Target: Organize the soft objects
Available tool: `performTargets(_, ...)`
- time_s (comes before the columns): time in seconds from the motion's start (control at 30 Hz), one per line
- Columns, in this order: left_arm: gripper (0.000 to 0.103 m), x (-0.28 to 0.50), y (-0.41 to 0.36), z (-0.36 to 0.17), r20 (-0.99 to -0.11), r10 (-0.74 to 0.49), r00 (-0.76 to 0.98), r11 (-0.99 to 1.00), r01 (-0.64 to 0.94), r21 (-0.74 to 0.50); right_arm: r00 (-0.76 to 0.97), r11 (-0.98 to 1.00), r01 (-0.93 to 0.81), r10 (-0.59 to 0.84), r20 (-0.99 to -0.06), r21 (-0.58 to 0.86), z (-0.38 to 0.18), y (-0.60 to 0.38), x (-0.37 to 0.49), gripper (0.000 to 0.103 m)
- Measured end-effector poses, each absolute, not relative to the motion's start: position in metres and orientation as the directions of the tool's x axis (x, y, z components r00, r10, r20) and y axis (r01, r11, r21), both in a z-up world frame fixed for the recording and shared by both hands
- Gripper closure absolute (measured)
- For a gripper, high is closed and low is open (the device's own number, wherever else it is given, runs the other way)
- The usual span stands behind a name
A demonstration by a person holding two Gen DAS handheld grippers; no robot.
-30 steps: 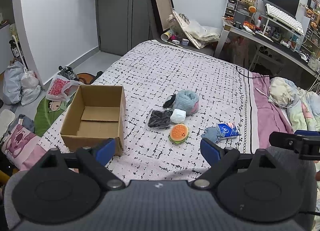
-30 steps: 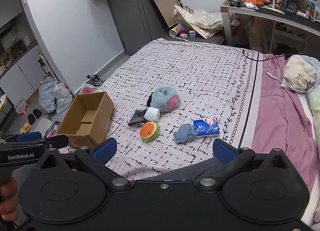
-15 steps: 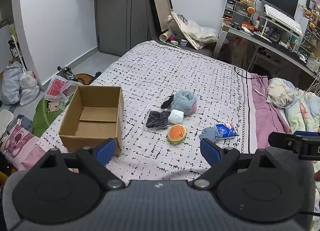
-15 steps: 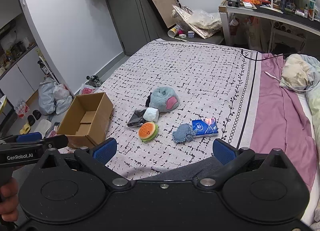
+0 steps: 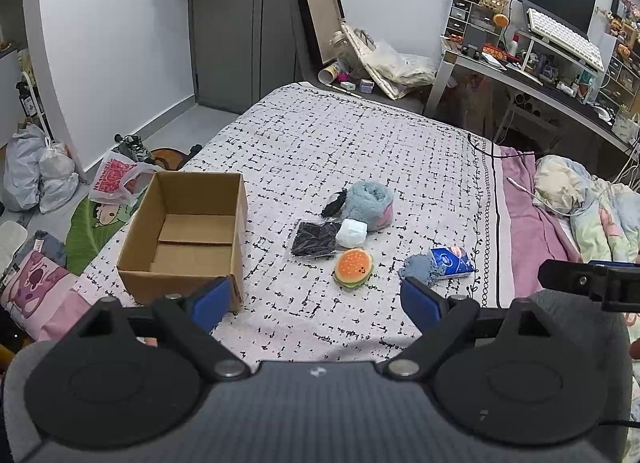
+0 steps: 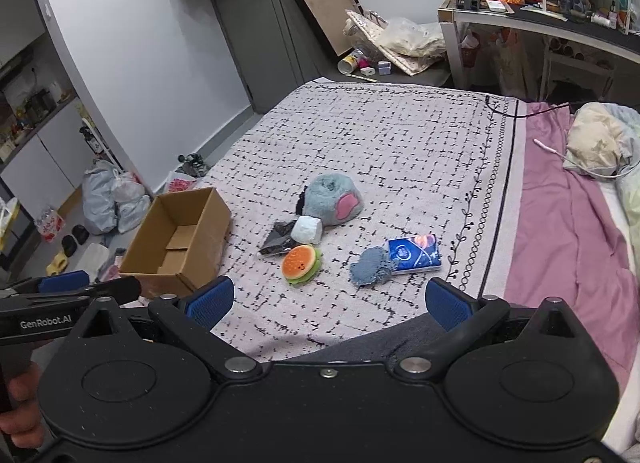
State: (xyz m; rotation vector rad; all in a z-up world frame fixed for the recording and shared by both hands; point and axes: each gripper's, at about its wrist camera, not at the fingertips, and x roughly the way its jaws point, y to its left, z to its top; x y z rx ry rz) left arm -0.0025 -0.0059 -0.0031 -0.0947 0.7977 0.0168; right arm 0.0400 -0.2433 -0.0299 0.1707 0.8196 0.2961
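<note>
1. Risk: the soft items lie bunched at frame centre on the bed; in my judgement a grab at the bun toy could snag the black packet or white pad just above it, since these touch or nearly touch
2. Risk: the box stands near the bed's left edge; a careless drop or a nudge from the left gripper might tip it toward the floor
3. Risk: the flat tissue pack touches the blue cloth, so a pinch on one may drag the other
4. Jaws: the left gripper's stand wide apart, empty; the right gripper likewise, nothing between its pads
5. Position: all items sit above both sets of jaws in frame, well apart from them; the grey plush lies farthest up, the bun toy and blue cloth nearest; the box is upper left of each left pad
</note>
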Motion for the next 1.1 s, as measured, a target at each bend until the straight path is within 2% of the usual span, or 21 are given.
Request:
performTargets(0.33,0.013,0.004,-0.009,-0.009,-0.709,-0.029,0.704,0.997,-0.034,-0.075,0.646,0.937,-0.195,0.344,-0.681,0.289,-0.034,-0.247,0.047,0.000)
performTargets(0.63,0.013,0.032,-0.014,-0.025,-0.709,-0.077,0.701,0.992,-0.015,-0.123,0.644,0.929,-0.155,0.353,-0.678,0.337,-0.051,-0.256,0.073,0.001)
performTargets(0.97,0.017,0.081,-0.017,-0.057,-0.744,-0.110,0.659,0.986,-0.025,-0.168,0.566,0.890,-0.054,0.400,-0.721,0.452,-0.089,-0.264,0.122,0.026)
performTargets(1.1,0.022,0.100,-0.016,-0.072,-0.761,-0.125,0.636,0.981,-0.034,-0.189,0.524,0.875,-0.008,0.415,-0.743,0.484,-0.111,-0.264,0.141,0.029)
